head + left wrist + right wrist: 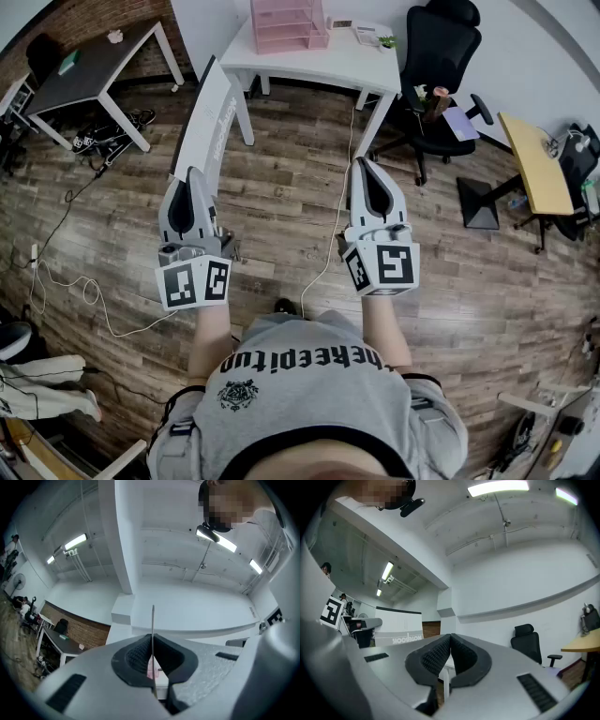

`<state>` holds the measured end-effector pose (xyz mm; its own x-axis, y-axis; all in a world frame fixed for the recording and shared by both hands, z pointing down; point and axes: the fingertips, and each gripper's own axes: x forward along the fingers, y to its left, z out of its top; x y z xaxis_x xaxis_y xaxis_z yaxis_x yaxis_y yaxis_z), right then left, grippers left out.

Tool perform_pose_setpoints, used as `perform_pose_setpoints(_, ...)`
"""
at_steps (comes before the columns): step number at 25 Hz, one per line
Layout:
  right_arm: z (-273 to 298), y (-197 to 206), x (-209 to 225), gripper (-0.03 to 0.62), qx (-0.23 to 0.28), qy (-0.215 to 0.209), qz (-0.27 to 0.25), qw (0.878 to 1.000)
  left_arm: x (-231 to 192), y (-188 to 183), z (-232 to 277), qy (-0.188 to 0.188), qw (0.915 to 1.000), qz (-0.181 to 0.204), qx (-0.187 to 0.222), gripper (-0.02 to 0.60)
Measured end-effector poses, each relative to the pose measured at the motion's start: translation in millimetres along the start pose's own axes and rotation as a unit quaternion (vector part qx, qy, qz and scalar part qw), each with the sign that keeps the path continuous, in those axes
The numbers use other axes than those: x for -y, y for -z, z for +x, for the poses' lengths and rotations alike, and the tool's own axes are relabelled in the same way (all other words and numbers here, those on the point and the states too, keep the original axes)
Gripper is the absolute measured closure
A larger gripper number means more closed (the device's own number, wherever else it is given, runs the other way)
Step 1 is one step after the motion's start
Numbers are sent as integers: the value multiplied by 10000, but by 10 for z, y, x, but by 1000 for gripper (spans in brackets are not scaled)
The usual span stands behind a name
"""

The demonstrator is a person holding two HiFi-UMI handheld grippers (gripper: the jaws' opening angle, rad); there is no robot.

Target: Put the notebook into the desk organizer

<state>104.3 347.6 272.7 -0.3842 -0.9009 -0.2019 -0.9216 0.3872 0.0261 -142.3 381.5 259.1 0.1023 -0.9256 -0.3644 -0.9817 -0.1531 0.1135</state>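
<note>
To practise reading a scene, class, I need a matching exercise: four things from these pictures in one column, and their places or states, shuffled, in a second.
Things:
1. notebook
2. desk organizer
3. right claw
4. office chair

Places or states:
a. on the white table
b. shut, nothing in it
c. clamped in the left claw
d. on the floor beside the white table

Pairs: 1-c, 2-a, 3-b, 4-d
</note>
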Motion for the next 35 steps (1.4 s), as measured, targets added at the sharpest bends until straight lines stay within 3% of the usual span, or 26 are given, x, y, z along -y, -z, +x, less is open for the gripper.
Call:
perform_pose_setpoints(13, -107, 11, -109, 592, -61, 114, 4, 9999, -54, -71, -122, 29, 10000, -19, 18, 572)
perform_pose_setpoints(19, -139, -67, -250, 592, 122, -84, -825, 9965, -51, -19, -130, 125, 9999, -96, -22, 572)
perform_pose_setpoints(23, -61, -9, -261, 592, 18, -262, -514, 9983, -29, 33, -53, 191, 9997, -111, -72, 572)
perform_pose_setpoints(35, 617, 216, 36, 592, -116, -111, -112, 9998, -244, 254, 540, 112, 9999, -69, -52, 572)
